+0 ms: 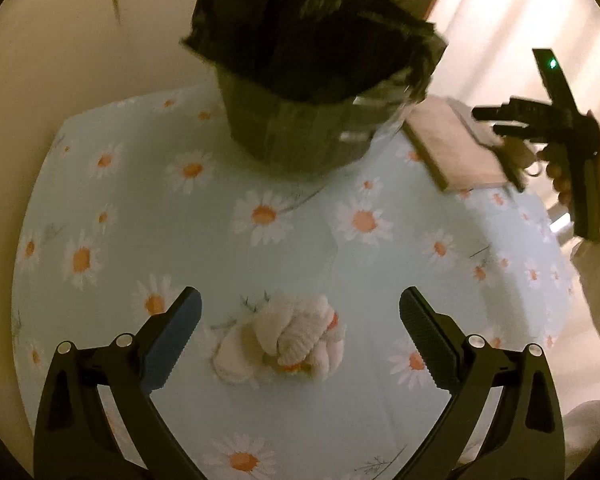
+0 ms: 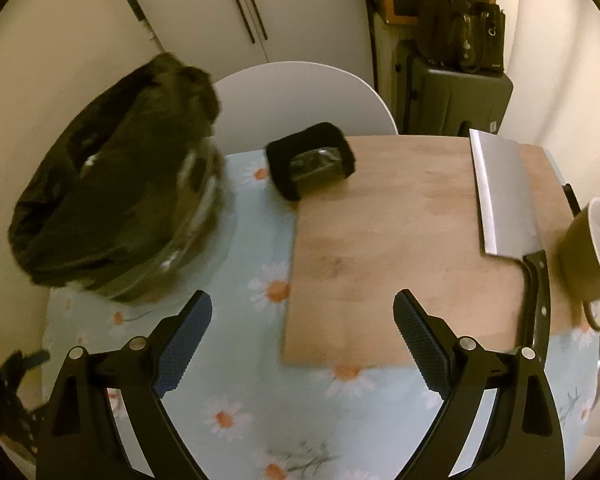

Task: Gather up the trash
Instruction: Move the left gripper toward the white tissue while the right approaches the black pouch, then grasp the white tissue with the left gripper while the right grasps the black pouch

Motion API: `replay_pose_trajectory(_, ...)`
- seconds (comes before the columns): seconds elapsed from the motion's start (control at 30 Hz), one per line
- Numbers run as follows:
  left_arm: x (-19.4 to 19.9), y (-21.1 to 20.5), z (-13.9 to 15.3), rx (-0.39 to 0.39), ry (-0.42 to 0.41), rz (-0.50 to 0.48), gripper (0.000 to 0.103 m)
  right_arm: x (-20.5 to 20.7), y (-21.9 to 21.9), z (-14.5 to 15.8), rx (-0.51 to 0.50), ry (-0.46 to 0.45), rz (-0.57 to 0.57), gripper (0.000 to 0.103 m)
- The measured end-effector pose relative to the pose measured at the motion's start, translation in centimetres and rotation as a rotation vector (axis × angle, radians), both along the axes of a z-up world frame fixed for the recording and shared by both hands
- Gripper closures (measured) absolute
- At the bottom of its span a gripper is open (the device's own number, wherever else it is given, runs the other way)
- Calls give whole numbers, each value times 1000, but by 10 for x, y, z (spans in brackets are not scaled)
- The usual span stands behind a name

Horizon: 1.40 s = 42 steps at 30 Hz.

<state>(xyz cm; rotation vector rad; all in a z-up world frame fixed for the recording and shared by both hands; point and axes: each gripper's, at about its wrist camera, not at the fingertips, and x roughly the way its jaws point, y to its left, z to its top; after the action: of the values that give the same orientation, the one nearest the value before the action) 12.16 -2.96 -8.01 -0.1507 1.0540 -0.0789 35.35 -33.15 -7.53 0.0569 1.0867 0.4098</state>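
1. Hovering over the table, our left gripper (image 1: pixel 300 336) has its jaws spread wide with nothing between the pads; the fingers (image 1: pixel 178 338) stand on either side of a crumpled white tissue wad (image 1: pixel 288 344) without touching it.
2. We find the tissue wad lying on the daisy-print tablecloth (image 1: pixel 140 220), near the front edge of the table, between the two fingertips as seen from the left wrist.
3. Beyond the wad, we note a bin lined with a black trash bag (image 1: pixel 300 80) standing upright at the far side of the cloth, well apart from the wad.
4. Our right gripper (image 2: pixel 302 344) is likewise held with its jaws apart and empty, above the cloth and the near edge of a wooden cutting board (image 2: pixel 400 240).
5. From the left wrist view we see the right gripper's body in a hand (image 1: pixel 556 172) at the far right, over the corner of the board.
6. On the board we record a cleaver (image 2: pixel 504 196), blade flat, its handle pointing toward us, and a small black container (image 2: pixel 312 160) at the board's far left corner.
7. An olive mug (image 2: pixel 588 256) sits just right of the cleaver's handle.
8. Behind the table stands a white chair back (image 2: pixel 300 100).
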Motion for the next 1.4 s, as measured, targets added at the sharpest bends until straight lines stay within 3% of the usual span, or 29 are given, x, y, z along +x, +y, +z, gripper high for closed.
replay_pose_trajectory(0.2,-11,-5,-21,4,37,66,6,39,-6,-22,84,28,17,15)
replay_pose_trajectory(0.37,-14,-6,-36,4,67,117,6,68,8,-25,94,-19,78,15)
replay_pose_trajectory(0.7,-8,-8,-40,34,98,164,6,127,54,-33,-19,-31,217,15)
replay_pose_trajectory(0.87,-5,-11,-46,30,126,170,6,152,62,-51,-61,8,164,15)
replay_pose_trajectory(0.9,-4,-13,-47,32,131,169,6,153,59,-54,-47,22,159,17)
replay_pose_trajectory(0.93,-3,-14,-48,33,134,168,6,156,57,-58,-19,41,149,30)
replay_pose_trajectory(0.97,-2,-16,-48,33,136,169,6,158,55,-60,9,59,146,35)
replay_pose_trajectory(1.03,-1,-18,-49,28,136,178,6,156,51,-63,28,72,129,38)
replay_pose_trajectory(1.37,2,-22,-65,98,169,227,6,99,0,-40,207,90,119,39)
replay_pose_trajectory(1.4,2,-20,-66,93,172,236,13,91,-6,-43,208,95,120,39)
